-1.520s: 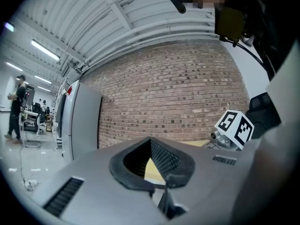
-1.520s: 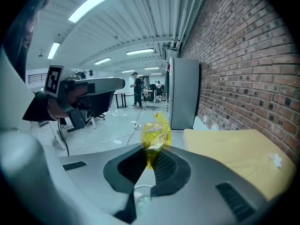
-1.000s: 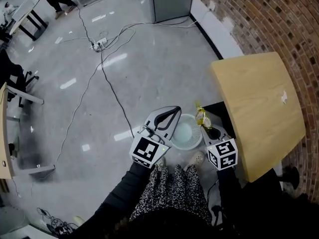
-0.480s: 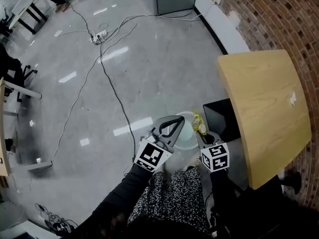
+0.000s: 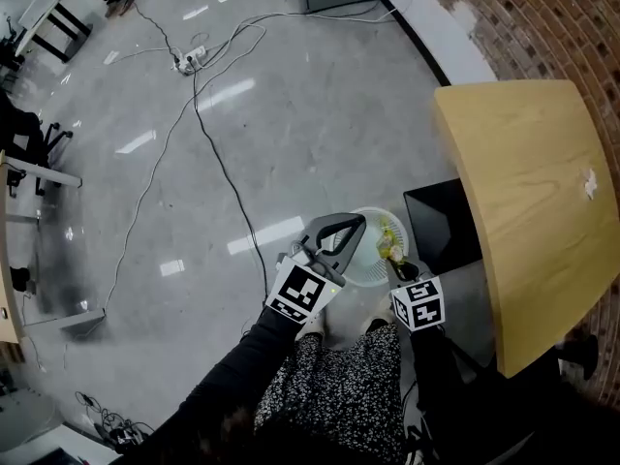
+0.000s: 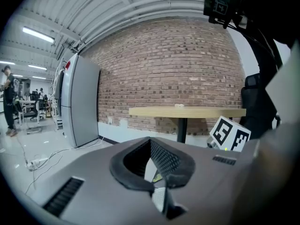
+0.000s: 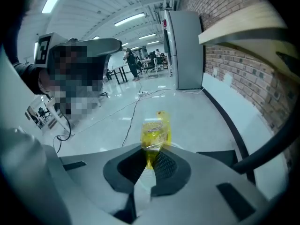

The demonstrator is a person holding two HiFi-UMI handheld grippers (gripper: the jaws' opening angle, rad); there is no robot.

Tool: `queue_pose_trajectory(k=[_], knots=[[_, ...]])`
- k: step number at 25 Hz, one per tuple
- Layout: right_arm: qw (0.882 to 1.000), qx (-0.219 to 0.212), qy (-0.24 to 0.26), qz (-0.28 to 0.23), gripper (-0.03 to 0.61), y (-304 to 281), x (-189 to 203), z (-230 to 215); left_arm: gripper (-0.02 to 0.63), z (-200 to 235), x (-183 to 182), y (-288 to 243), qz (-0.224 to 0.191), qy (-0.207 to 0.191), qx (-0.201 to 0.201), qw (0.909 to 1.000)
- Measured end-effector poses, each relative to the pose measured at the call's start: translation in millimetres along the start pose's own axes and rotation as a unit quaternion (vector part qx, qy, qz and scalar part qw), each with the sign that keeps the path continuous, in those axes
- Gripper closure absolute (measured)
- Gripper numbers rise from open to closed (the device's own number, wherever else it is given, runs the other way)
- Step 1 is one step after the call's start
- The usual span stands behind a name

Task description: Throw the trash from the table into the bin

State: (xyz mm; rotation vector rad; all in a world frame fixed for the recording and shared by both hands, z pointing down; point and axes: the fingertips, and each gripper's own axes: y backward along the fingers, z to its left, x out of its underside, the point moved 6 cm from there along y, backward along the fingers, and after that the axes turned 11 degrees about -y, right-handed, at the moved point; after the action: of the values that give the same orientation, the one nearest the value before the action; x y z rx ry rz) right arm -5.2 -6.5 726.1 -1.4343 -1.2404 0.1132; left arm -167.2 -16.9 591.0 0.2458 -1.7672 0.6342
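Presently on view:

- Right gripper [image 5: 397, 263] [image 7: 151, 157]: jaws closed tight on the lower end of the wrapper. It points steeply down, with its marker cube nearest the person.
- Wrapper [image 5: 390, 238] [image 7: 154, 132]: yellow, clear and crinkled, standing up out of the right gripper's jaws. From the head view it sits over the right part of the bin, clear of the table.
- Left gripper [image 5: 355, 223] [image 6: 151, 144]: jaw tips together with nothing between them. From the head view it lies across the bin's left side, just beside the right gripper.
- Bin [image 5: 371, 271]: white and round, open at the top, on the floor [image 5: 291, 134] before the person's feet, near the table's edge.
- Table [image 5: 523, 182] [image 6: 187, 111]: pale wood top on a dark post, set against a brick wall [image 5: 542, 17].
- Scrap [image 5: 588, 184] [image 6: 179, 105]: small and white, lying on the table top well apart from both grippers; what kind it is cannot be told.
- Cables [image 5: 208, 153]: dark and white runs across the grey floor, well apart from the bin.
- Sleeve [image 5: 242, 376]: dark, on the arm behind the left gripper.
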Motion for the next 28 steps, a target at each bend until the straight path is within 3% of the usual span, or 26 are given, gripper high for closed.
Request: queue_pose_trajectory(k=[12, 25, 28], knots=[[0.998, 0.001, -0.027, 0.064, 0.557, -45, 56, -18, 0.607, -21, 39, -9, 0.020, 0.025, 0.013, 0.9994], [0.995, -0.001, -0.058, 0.087, 0.554, -65, 69, -23, 0.607, -15, 51, -7, 0.027, 0.023, 0.015, 0.9993], [0.994, -0.003, -0.061, 0.093, 0.497, -68, 71, -21, 0.607, -14, 50, -6, 0.027, 0.021, 0.017, 0.9993]])
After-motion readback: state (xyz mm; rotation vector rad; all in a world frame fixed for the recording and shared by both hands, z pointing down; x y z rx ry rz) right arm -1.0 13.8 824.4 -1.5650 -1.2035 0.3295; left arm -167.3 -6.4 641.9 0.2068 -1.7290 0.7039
